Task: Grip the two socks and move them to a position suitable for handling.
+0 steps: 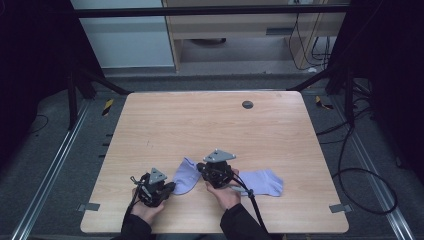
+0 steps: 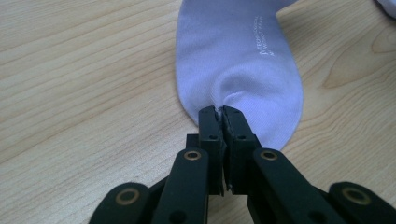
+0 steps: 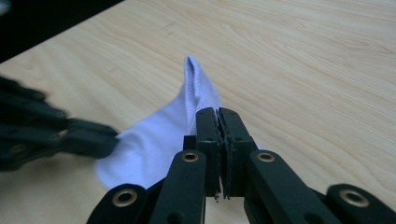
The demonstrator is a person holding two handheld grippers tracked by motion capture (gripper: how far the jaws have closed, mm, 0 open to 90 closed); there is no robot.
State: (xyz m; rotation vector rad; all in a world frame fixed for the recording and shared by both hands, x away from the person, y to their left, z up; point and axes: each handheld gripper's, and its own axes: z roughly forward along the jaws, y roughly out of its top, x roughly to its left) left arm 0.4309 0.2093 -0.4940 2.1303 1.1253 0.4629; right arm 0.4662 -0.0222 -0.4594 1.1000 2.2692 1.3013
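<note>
A lilac sock [image 1: 185, 177] lies on the wooden table [image 1: 210, 125] near its front edge. My left gripper [image 1: 171, 187] is shut on the sock's rounded toe end [image 2: 238, 56], and the fabric puckers at the jaw tips [image 2: 219, 112]. My right gripper [image 1: 202, 167] is shut on the other end of the same sock [image 3: 159, 140], lifting an edge into a peak [image 3: 194, 74]. In the right gripper view the left gripper [image 3: 107, 140] shows blurred at the left, holding the sock. A second lilac sock [image 1: 262, 181] lies flat to the right of my right hand.
A small dark round disc [image 1: 247, 104] sits in the table near its far edge. Cables [image 1: 350, 165] run over the floor to the right. Bare tabletop stretches beyond the socks.
</note>
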